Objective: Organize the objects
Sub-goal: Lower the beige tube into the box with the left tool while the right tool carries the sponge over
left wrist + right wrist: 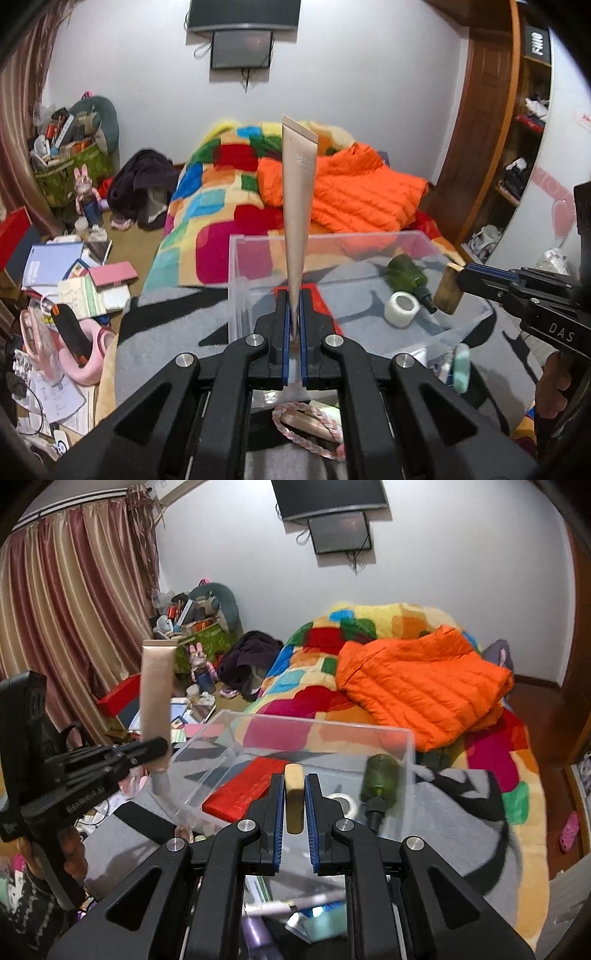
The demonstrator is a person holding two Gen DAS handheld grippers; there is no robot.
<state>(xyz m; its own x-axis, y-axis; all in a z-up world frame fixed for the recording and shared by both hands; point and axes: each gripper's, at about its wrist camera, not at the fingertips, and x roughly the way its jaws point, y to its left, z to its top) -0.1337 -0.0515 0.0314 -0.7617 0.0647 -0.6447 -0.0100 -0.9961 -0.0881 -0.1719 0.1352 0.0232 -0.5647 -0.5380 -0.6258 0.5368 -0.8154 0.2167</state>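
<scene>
**Clear plastic bin holds 3 items while both grippers carry more**

Clear plastic, the bin sits on a grey and black blanket at the foot of a bed covered by a patchwork quilt, with an orange puffer jacket lying on the quilt beyond it. Inside the bin are 3 things: a flat red packet on the floor of the bin toward its left side, a dark green bottle lying on its side with its black pump cap pointing toward the near wall, and a white roll of tape just beside that cap.

The left gripper is clamped narrowly on the lower end of a beige cosmetic tube, which stands nearly upright with its flat crimped end at the top; from the right wrist view the tube hangs at the bin's left wall.

The right gripper is closed on a small tan block, pinched between its blue pads and held over the near right part of the bin, above the bottle and tape.

Outside the bin, near its front wall, a mint green item and a pink braided cord lie on the blanket.
</scene>
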